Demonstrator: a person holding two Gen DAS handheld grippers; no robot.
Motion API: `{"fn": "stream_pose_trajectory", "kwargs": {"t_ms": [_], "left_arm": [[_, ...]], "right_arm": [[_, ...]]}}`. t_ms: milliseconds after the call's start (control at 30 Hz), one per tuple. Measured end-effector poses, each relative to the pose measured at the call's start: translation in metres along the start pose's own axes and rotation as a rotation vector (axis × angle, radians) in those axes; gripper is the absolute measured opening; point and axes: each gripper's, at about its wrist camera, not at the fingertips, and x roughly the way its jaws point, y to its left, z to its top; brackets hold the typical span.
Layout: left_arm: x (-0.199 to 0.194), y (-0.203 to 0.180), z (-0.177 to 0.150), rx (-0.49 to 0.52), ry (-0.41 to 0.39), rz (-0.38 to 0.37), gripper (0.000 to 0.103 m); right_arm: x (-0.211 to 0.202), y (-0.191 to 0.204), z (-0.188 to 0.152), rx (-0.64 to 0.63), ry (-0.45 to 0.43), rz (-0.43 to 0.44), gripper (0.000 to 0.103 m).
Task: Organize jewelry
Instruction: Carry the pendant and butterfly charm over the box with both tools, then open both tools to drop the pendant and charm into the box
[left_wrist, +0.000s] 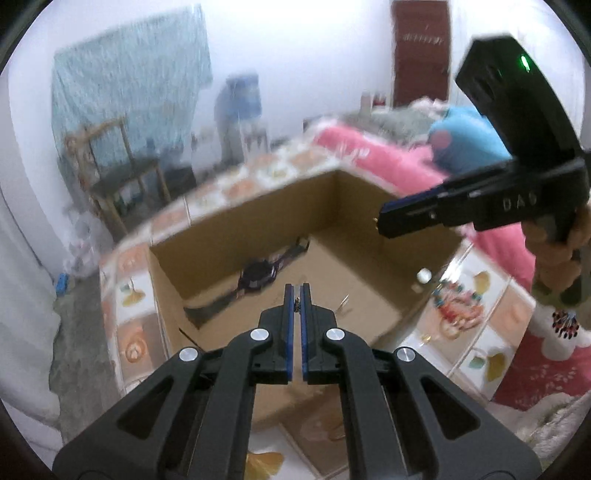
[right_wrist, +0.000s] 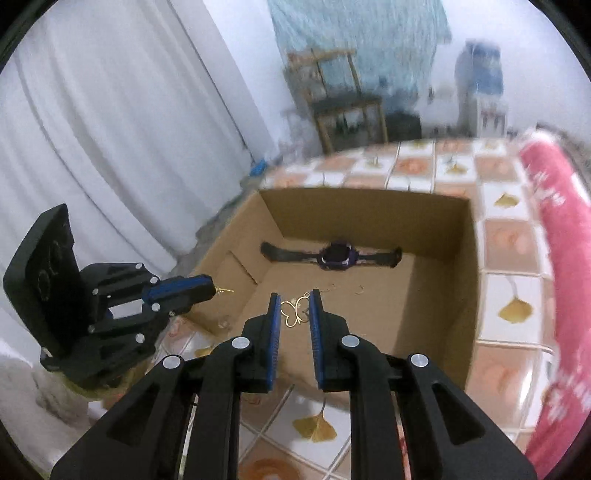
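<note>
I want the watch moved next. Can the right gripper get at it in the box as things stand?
Probably not yet: the way down to the watch in the open box looks free, but the right gripper already holds a gold butterfly earring.

Home bedroom: bed w/ pink blanket (left_wrist: 373, 155), white curtain (right_wrist: 110, 129), wooden chair (left_wrist: 122, 166), water dispenser (left_wrist: 240, 107), patterned tablecloth (right_wrist: 509, 266).

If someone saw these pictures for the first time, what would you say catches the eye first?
Probably the open cardboard box on the tiled tabletop, with a dark wristwatch lying flat near its far wall. Next, the right claw holds a gold butterfly-shaped earring above the box, and the left claw pinches another small piece shut.
</note>
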Motion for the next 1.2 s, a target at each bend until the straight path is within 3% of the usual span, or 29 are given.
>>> {"fn": "stream_pose_trajectory", "kwargs": {"t_ms": [200, 333, 400, 467, 500, 600, 733, 867, 1033, 1133, 1200], "left_arm": [[0.051, 0.032, 0.0, -0.06, 0.224, -0.061, 0.003], [0.072, 0.042, -0.005, -0.096, 0.331, -0.084, 0.003], [0.075, 0.042, -0.008, -0.097, 0.344, -0.076, 0.004], [0.076, 0.046, -0.009, -0.109, 0.344, -0.072, 0.016], [0.074, 0.047, -0.008, -0.116, 0.332, -0.081, 0.017], [0.071, 0.049, -0.008, -0.124, 0.321, -0.086, 0.02], [0.064, 0.049, -0.005, -0.122, 0.294, -0.061, 0.032], [0.048, 0.05, 0.0, -0.133, 0.227, -0.05, 0.036], [0.007, 0.041, 0.001, -0.127, 0.074, -0.051, 0.047], [-0.026, 0.018, -0.006, -0.086, -0.041, -0.107, 0.059], [-0.037, 0.004, -0.01, -0.057, -0.072, -0.146, 0.063]], "right_arm": [[0.082, -0.028, 0.03, 0.102, 0.267, 0.049, 0.015], [0.118, -0.035, 0.031, 0.143, 0.37, 0.037, 0.016], [0.125, -0.033, 0.031, 0.14, 0.388, 0.029, 0.016], [0.13, -0.034, 0.031, 0.149, 0.398, 0.018, 0.017], [0.131, -0.035, 0.031, 0.151, 0.393, 0.019, 0.019], [0.127, -0.033, 0.031, 0.143, 0.365, -0.003, 0.033], [0.114, -0.032, 0.032, 0.143, 0.316, -0.01, 0.033], [0.081, -0.032, 0.032, 0.16, 0.228, 0.007, 0.034], [0.0, -0.033, 0.025, 0.162, 0.017, 0.032, 0.036], [-0.053, -0.035, 0.005, 0.142, -0.107, -0.012, 0.041], [-0.079, -0.035, -0.014, 0.136, -0.169, -0.059, 0.041]]}}
